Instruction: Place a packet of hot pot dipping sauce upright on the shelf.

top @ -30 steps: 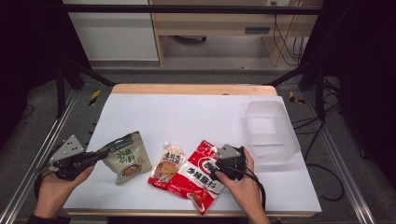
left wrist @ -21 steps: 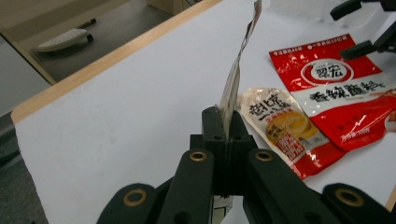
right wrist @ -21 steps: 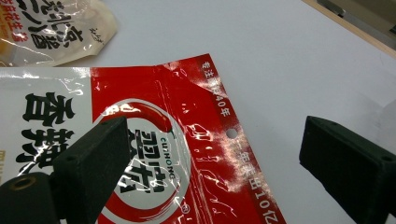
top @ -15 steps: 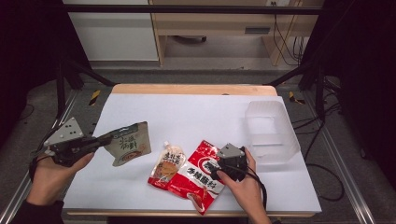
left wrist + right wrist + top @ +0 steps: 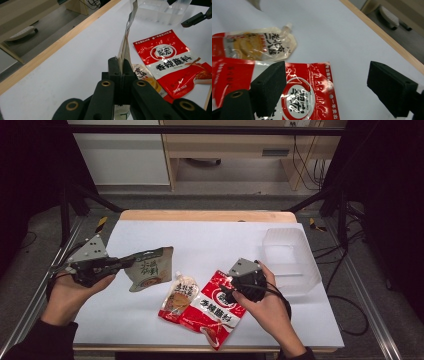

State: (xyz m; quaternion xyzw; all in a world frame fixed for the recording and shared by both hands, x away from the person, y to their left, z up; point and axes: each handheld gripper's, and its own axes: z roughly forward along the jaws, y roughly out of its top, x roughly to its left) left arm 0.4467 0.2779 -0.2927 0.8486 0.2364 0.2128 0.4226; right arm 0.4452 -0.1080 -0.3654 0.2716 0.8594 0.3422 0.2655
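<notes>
A grey-green snack pouch [image 5: 150, 270] hangs edge-on [image 5: 127, 37] above the white table, with my left gripper [image 5: 127, 262] [image 5: 121, 62] shut on its lower edge. A red sauce pouch [image 5: 212, 312] [image 5: 172, 62] [image 5: 312, 95] lies flat near the front. A small spouted pouch [image 5: 179, 297] [image 5: 259, 47] rests against its left side. My right gripper [image 5: 226, 289] [image 5: 328, 75] hovers over the red pouch's top corner. Its jaws stand wide and have just been closing a little. The corner lies below them, and the pads [image 5: 270, 85] do not press on it.
A clear plastic container [image 5: 290, 255] [image 5: 162, 10] sits at the table's right side. The table's far wooden edge [image 5: 205, 216] runs across the back. Bare white surface [image 5: 215, 240] spans the middle. Dark frame legs and cables stand beyond the table.
My left gripper has raised the grey-green pouch off the table and carried it up and slightly away. My right gripper has lifted a bit above the red pouch.
</notes>
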